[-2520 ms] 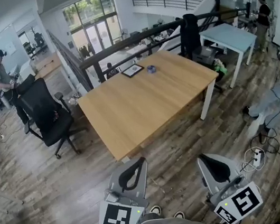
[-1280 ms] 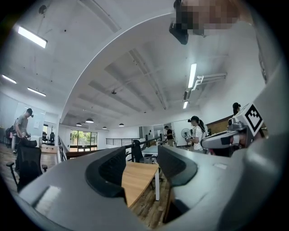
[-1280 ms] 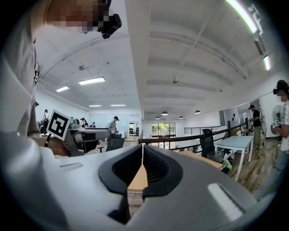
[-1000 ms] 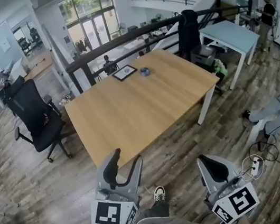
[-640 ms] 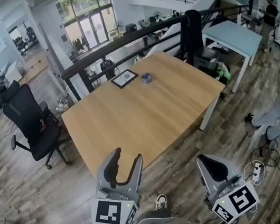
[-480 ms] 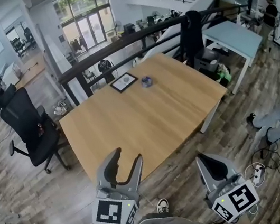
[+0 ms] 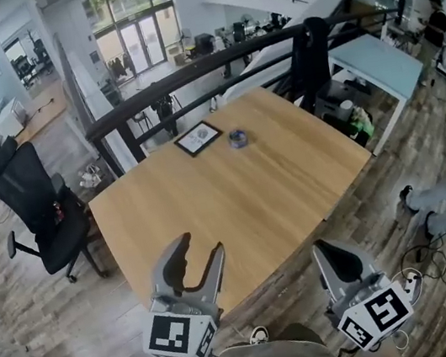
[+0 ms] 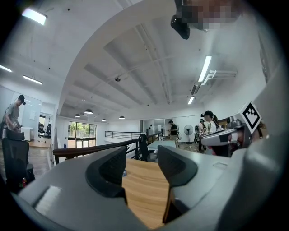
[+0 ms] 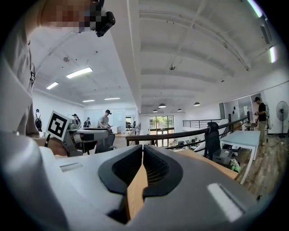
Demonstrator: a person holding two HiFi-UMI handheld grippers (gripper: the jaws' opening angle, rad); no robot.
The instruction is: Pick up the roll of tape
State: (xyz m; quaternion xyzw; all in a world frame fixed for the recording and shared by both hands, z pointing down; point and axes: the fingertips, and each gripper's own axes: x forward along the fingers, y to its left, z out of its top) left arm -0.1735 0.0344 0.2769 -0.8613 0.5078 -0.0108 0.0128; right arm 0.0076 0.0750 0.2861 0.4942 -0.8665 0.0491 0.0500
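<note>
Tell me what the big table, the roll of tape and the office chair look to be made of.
The table looks like light wood or veneer with a matt finish; faint grain lines show. The roll of tape is bluish and slightly glossy, probably plastic film, but it is too small to be sure. The office chair is dull black, likely fabric or mesh.

Bluish roll of tape point(image 7: 238, 137) lies far across the table point(image 7: 213, 218).

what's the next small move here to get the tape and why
Probably advance the left gripper over the near edge of the table toward the roll of tape. The tape lies at the far side beside a framed picture, well beyond both grippers. The left's jaws are apart and empty; the right gripper's are together.
</note>
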